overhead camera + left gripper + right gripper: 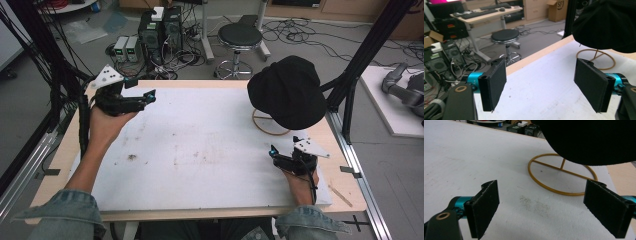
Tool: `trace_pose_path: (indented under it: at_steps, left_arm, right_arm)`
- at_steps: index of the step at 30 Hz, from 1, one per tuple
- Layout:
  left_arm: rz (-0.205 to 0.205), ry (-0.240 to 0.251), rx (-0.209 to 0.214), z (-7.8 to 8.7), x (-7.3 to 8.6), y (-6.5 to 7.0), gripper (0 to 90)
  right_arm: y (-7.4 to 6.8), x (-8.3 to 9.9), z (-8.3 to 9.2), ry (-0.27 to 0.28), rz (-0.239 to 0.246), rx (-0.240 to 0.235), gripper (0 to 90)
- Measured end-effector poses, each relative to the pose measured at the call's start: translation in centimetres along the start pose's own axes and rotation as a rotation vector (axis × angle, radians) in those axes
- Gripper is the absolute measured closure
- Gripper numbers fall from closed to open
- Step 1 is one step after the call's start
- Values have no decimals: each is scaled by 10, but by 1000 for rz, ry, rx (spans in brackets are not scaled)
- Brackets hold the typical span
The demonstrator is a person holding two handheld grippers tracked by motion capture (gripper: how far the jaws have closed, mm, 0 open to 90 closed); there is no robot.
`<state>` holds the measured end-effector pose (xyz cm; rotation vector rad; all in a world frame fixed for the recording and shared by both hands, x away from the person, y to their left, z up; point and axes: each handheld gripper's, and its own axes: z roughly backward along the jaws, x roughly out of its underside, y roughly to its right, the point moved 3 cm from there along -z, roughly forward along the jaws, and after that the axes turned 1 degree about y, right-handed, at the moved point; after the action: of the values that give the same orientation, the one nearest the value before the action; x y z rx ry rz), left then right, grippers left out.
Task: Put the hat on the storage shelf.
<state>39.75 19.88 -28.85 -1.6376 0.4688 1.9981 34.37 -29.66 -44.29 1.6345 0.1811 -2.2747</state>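
Observation:
A black cap (289,90) sits on a gold wire stand (263,128) at the back right of the table. My left gripper (142,90) is held above the table's back left corner, open and empty, well left of the cap. My right gripper (283,147) hovers just in front of the stand, also open and empty. In the left gripper view the cap (606,22) and the stand's ring (596,60) lie ahead to the right of the open left gripper (544,87). The right gripper view has the cap (594,140) overhanging the ring (561,175), just beyond the open right gripper (541,207).
A white mat (200,150) with faint stains covers the wooden table (65,150). A thin wooden stick (340,195) lies near the right edge. Behind the table stand a black stool (240,37), computer boxes (160,30) and cables. Black frame posts (365,55) rise at both sides.

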Motion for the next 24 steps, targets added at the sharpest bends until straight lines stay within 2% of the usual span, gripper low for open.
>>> trace_pose_path:
  at_steps: [7, 10, 18, 22, 24]
  left_arm:
    - [29, 36, -55, 24, 34, -1, 229]
    - [24, 51, -86, 35, 45, -1, 223]
    - [58, 97, -164, 60, 74, -5, 224]
    - [75, 104, -187, 69, 88, -4, 224]
    - [81, 105, -185, 71, 95, -4, 224]
  right_arm:
    - [0, 0, 0, -4, -3, -3, 129]
    - [-1, 0, 0, -4, -1, -2, 129]
    - [-1, 0, 0, -4, 0, -3, 129]
    - [-1, 0, 0, -3, -6, -2, 129]
    - [-1, 0, -1, -3, 4, 0, 129]
